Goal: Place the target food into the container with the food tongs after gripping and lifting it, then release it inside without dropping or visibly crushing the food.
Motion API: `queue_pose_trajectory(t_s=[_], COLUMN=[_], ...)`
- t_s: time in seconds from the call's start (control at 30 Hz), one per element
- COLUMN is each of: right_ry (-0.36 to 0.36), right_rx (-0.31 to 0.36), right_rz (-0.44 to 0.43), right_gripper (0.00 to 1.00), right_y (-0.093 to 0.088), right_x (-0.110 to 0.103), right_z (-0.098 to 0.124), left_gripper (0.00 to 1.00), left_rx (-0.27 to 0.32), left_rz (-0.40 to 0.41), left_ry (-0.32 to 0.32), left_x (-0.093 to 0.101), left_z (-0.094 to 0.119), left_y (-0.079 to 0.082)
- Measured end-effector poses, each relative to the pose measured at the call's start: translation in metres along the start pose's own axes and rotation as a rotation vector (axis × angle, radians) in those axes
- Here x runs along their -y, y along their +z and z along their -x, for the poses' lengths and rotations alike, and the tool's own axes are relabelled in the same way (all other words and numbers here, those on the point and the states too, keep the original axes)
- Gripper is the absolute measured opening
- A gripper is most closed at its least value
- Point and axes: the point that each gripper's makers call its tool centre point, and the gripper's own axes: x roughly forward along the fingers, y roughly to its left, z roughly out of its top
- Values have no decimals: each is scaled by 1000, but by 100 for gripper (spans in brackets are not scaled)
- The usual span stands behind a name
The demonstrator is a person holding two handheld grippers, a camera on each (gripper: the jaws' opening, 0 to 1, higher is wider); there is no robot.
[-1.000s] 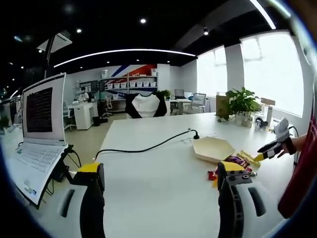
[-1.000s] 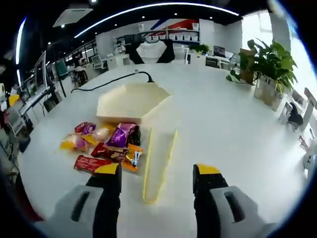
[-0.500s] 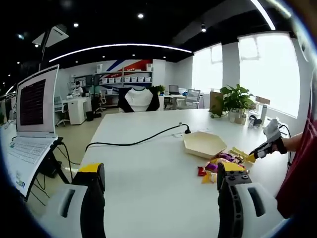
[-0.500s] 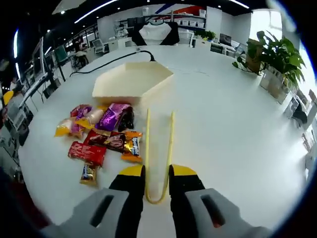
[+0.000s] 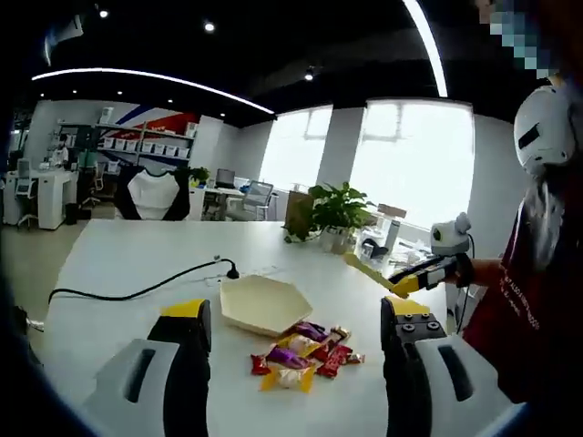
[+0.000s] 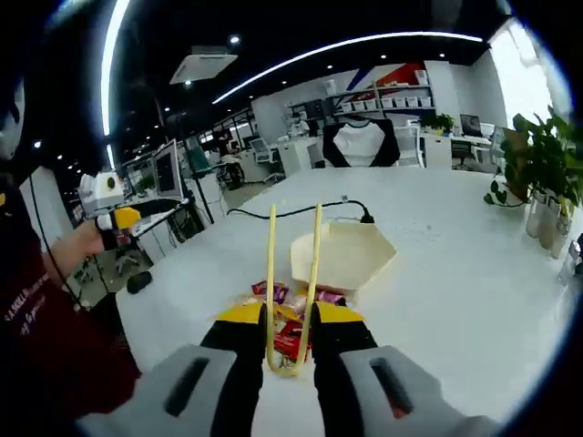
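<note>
The right gripper [image 6: 290,319] has its jaws pinched tight on the bent end of the yellow food tongs [image 6: 291,273], whose two arms reach straight out ahead of it. Beyond the tong tips, on the white table [image 6: 437,300], lie the wrapped snacks [image 6: 287,314] and, just past them, the cream hexagonal container [image 6: 351,255]. The left gripper [image 5: 296,328] hangs with its jaws wide apart and holding nothing, the snacks between and ahead of them.

Yellow tongs [image 6: 291,273], cream container [image 6: 346,255], purple, red and orange snack packets [image 5: 299,355].
</note>
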Motion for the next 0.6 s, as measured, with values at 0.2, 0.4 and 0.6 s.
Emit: queue_pose_trajectory(t_s=[0.2, 0.4, 0.6], right_ry=[218, 353, 420], right_rx=[-48, -159, -257], right_rz=[203, 374, 536], right_gripper=[15, 15, 15], right_y=[25, 26, 18], right_x=[-42, -61, -68], right_z=[12, 20, 23], left_gripper=[73, 69, 59], left_rx=[-127, -205, -353], left_rz=[-192, -377, -493], left_ry=[-258, -416, -538], left_x=[48, 81, 98], left_z=[-22, -33, -39], left_y=[15, 29, 10])
